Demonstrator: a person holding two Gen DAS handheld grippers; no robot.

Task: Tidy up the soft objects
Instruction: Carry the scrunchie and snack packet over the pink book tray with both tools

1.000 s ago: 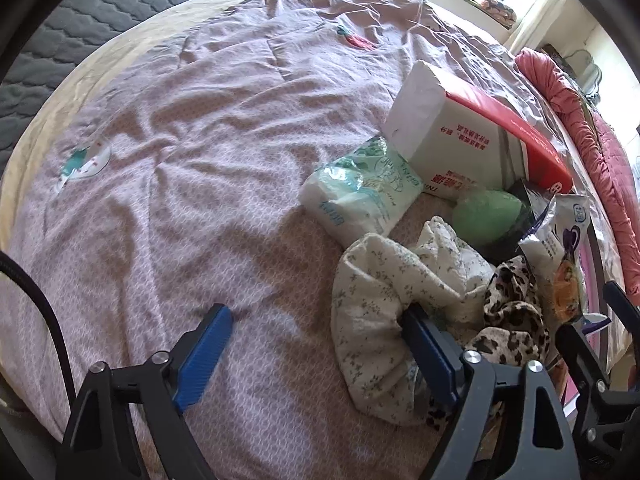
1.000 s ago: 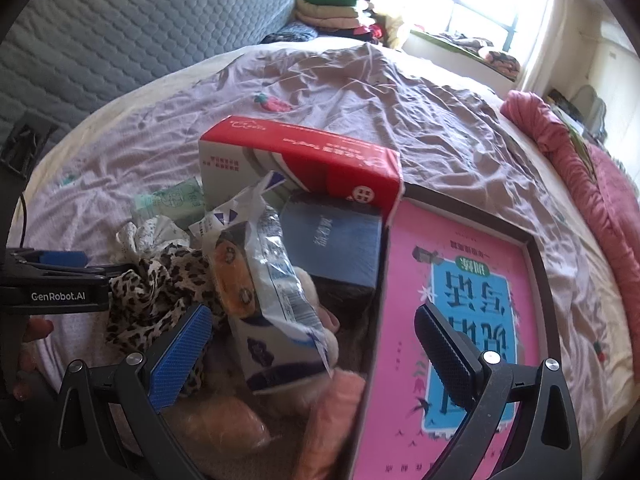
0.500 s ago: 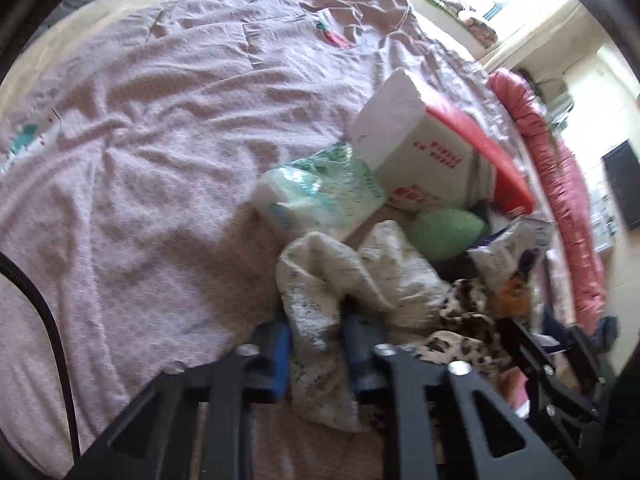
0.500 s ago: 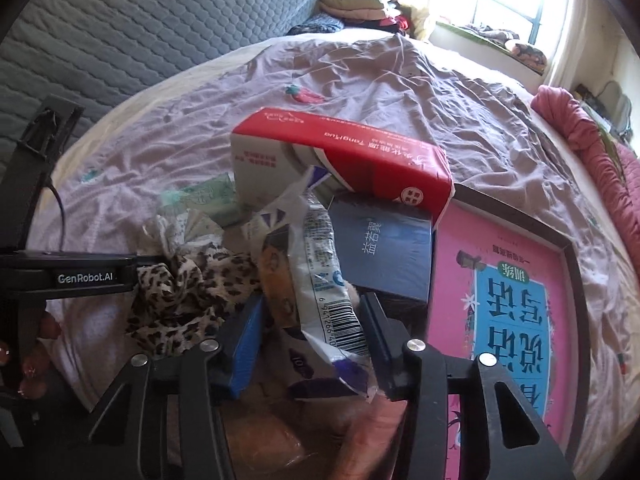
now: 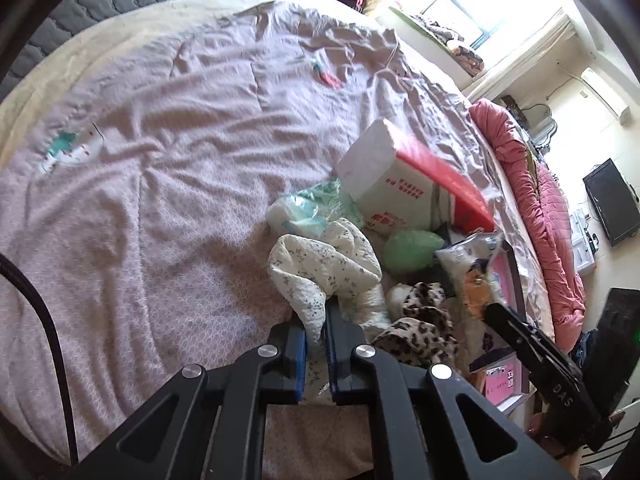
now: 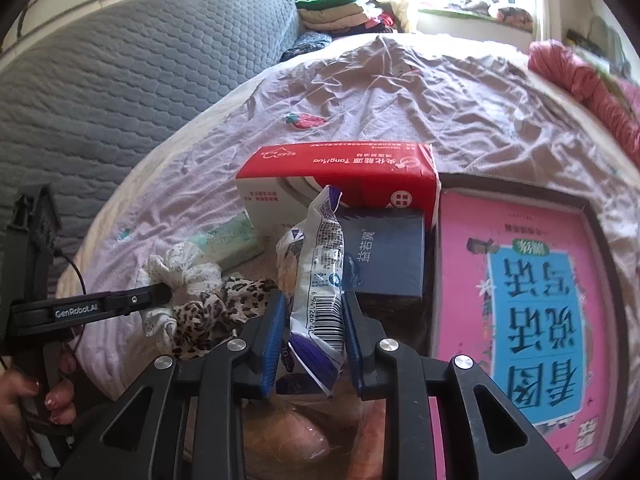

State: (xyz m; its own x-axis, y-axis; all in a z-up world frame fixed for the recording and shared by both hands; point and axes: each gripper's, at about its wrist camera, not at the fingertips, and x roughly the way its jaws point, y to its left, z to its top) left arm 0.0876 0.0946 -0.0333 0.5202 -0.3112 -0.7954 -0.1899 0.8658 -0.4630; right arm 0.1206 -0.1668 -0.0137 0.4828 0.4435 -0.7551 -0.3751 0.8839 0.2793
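Observation:
My left gripper [image 5: 316, 336] is shut on a white floral cloth [image 5: 320, 268] and holds it up off the pink bedsheet [image 5: 160, 160]; the cloth also shows in the right wrist view [image 6: 180, 268]. A leopard-print cloth [image 5: 420, 320] lies just right of it and shows in the right wrist view too [image 6: 224, 308]. My right gripper [image 6: 314, 340] is shut on a plastic snack packet [image 6: 320, 280] with a barcode, standing upright between its blue pads. The left gripper appears at the left of the right wrist view [image 6: 160, 294].
A red and white tissue box [image 6: 340, 176], a dark blue box [image 6: 384, 252], a green tissue pack [image 5: 316, 208], a green soft ball [image 5: 412, 250] and a pink book [image 6: 516, 304] crowd the bed. A pink blanket [image 5: 536, 208] lies along the right edge. A grey headboard [image 6: 120, 80] stands behind.
Both grippers went from open to shut. The left closed on the floral cloth and lifted it. The right closed on the snack packet.

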